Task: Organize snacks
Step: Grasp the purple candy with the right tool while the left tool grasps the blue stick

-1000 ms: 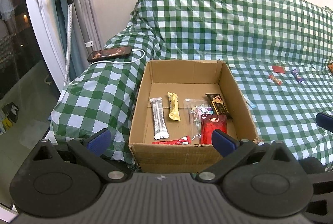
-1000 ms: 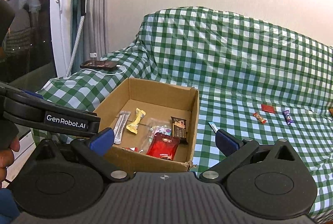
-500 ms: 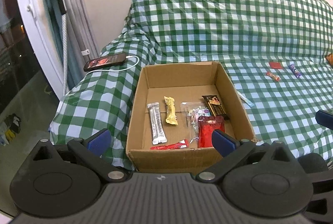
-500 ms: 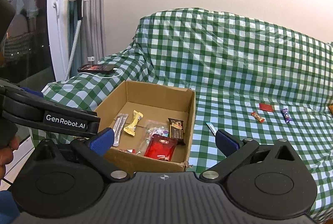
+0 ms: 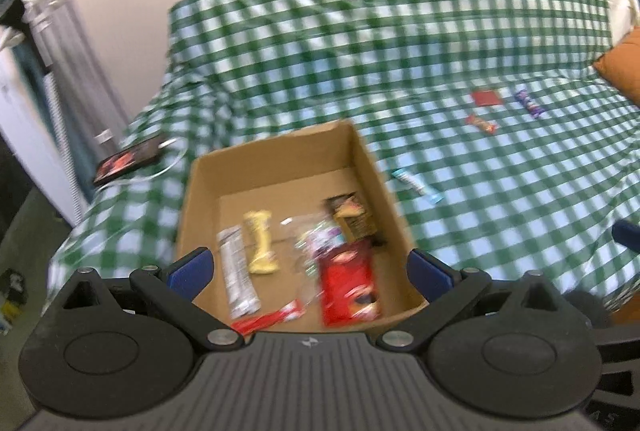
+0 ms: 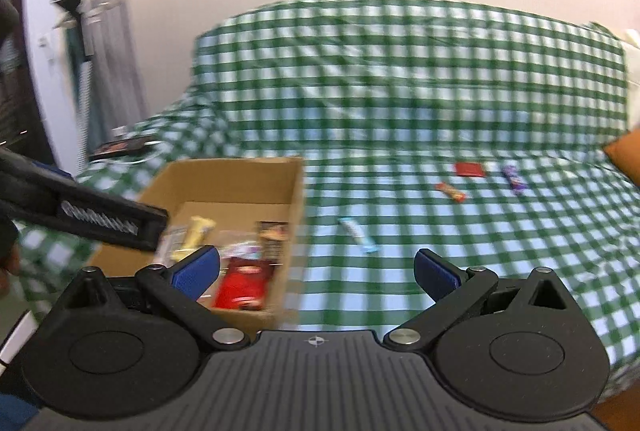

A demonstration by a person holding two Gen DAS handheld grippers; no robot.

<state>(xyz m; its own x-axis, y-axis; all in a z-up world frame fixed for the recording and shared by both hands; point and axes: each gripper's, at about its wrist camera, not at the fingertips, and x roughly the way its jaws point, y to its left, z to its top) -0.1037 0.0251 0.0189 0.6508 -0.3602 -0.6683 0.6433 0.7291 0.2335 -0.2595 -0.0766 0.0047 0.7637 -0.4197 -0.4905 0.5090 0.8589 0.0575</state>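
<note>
**A:** What is in view, and how should the next pick go?

**B:** A cardboard box (image 5: 276,167) sits near the left edge of a bed under a green checked cover (image 5: 500,199), with several snacks already inside: a red packet (image 5: 348,279), a yellow bar (image 5: 261,243), a silver stick (image 5: 236,271) and a dark brown bar (image 5: 352,215). Four snacks lie loose on the cover. A light blue stick (image 6: 357,234) is just beside the box's right wall; an orange bar (image 6: 451,191), a red square packet (image 6: 469,169) and a purple bar (image 6: 514,179) lie well apart from it, toward the far right edge near an orange cushion (image 5: 624,67). The left tool (image 5: 304,269) hangs over the box, fingers apart and empty. The right tool (image 6: 316,271) faces the loose snacks, also apart and empty.

**A:** So, the blue stick?

**B:** Probably, since it is nearest. My judgement: bring the right tool down across the stick's narrow width, press lightly into the soft cover, and close on the wrapper's middle so it does not slide away.

**A:** What differs from half a second ago?

**B:** Both views have swung right and are now motion-blurred. The box has shifted left in each view, and the loose snacks sit closer to centre in the right view
</note>
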